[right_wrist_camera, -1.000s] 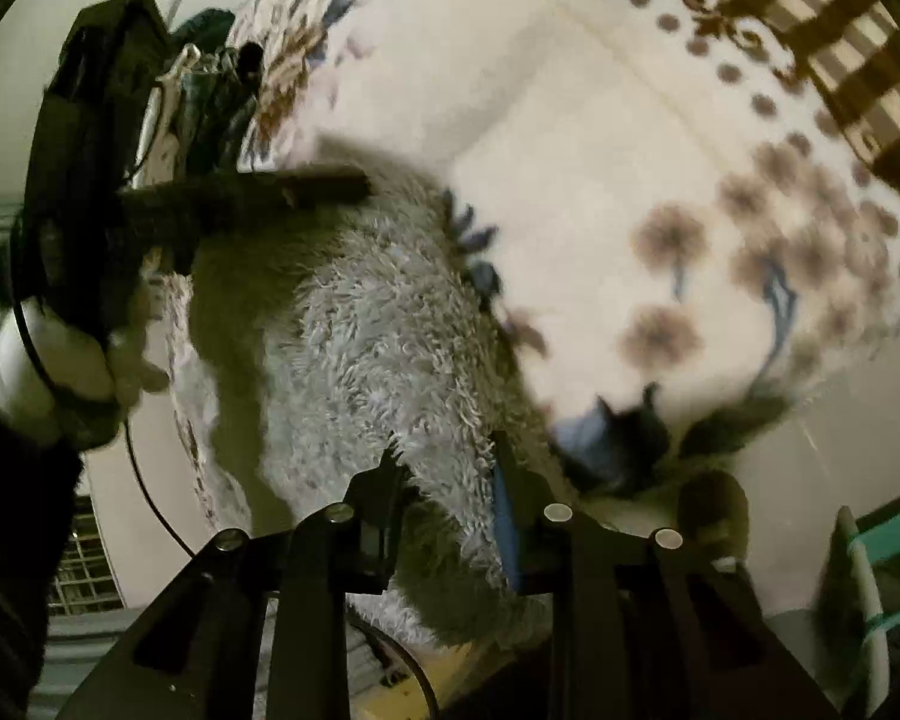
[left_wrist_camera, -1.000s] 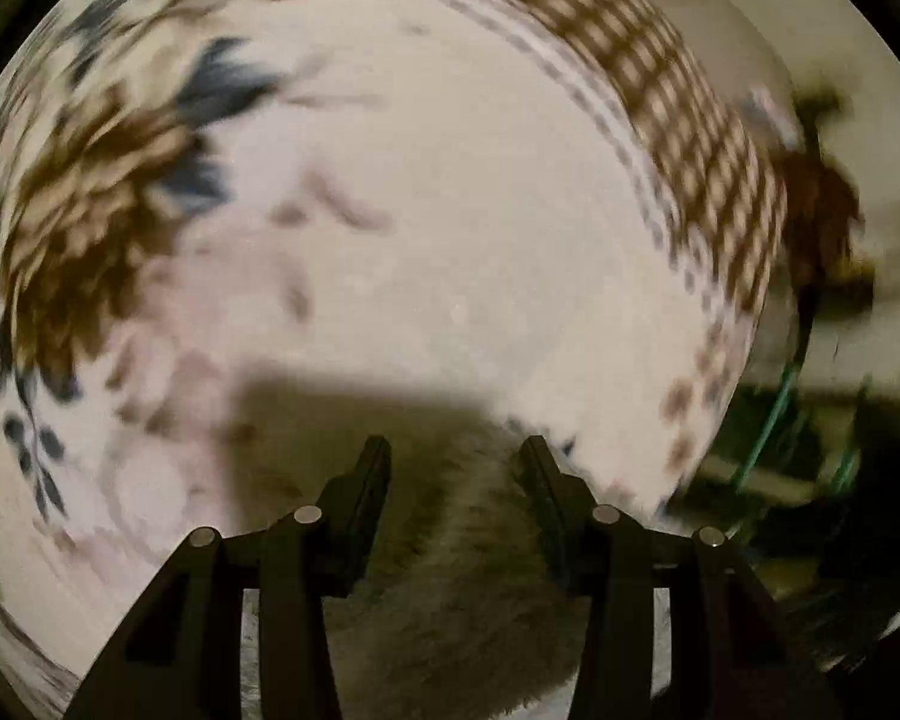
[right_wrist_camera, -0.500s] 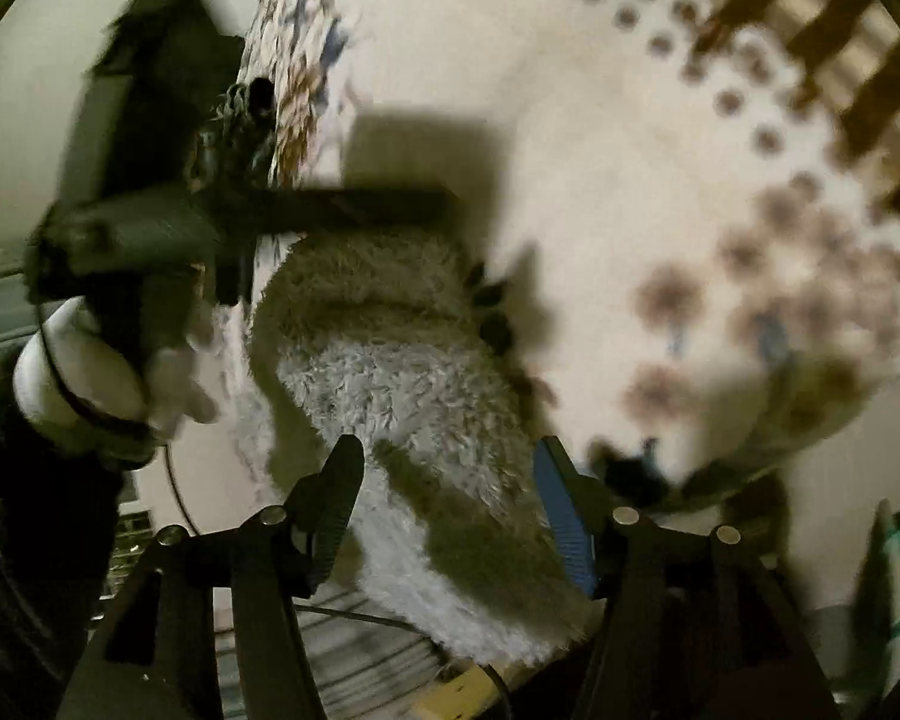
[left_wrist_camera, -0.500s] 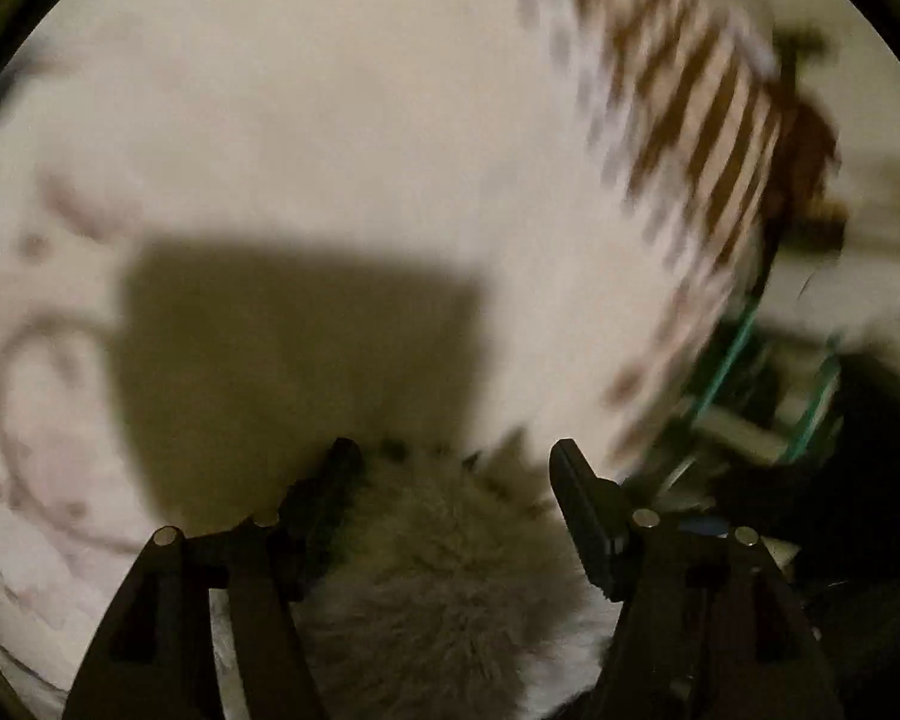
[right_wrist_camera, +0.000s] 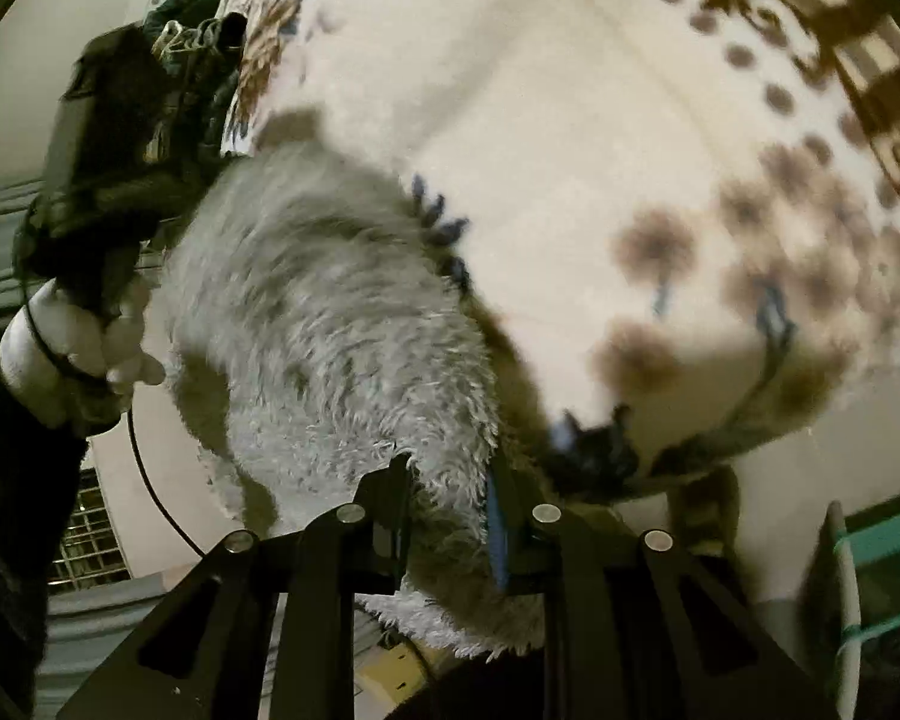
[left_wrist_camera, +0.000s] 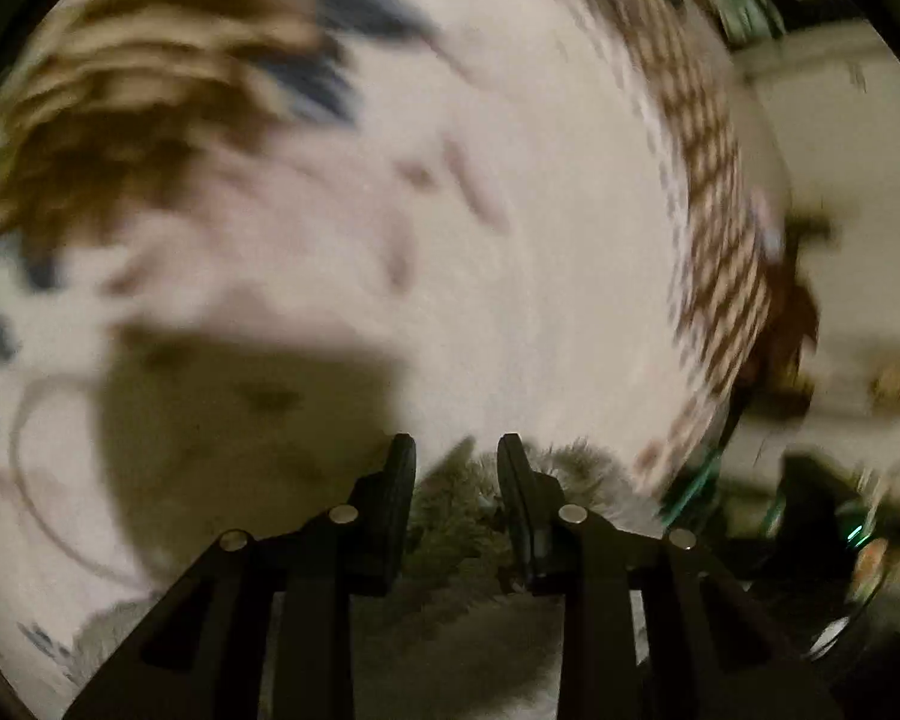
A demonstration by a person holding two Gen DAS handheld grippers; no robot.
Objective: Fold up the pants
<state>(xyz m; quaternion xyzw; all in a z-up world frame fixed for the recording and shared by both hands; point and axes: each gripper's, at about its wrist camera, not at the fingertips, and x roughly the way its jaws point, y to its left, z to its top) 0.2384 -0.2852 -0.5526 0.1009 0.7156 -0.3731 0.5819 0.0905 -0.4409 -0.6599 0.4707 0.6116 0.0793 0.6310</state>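
Black tongs (right_wrist_camera: 447,483), silver screws (right_wrist_camera: 350,513), dark sleeve (right_wrist_camera: 6,480).

one fluffy grey pants (right_wrist_camera: 330,324), two grippers (left_wrist_camera: 456,450) (right_wrist_camera: 447,468), one patterned bedspread (right_wrist_camera: 570,120)

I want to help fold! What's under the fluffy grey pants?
A cream bedspread with brown flowers lies under the fluffy grey pants. The part right beneath them is covered, so anything there is hidden. The near end hangs pinched in the right gripper.

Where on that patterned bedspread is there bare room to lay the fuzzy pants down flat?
The widest free patch is the plain cream middle of the bedspread, between the grey fuzzy pants and the checked border. It is crowded at the left edge, where the pants, the left tool and a dark clothes heap meet.
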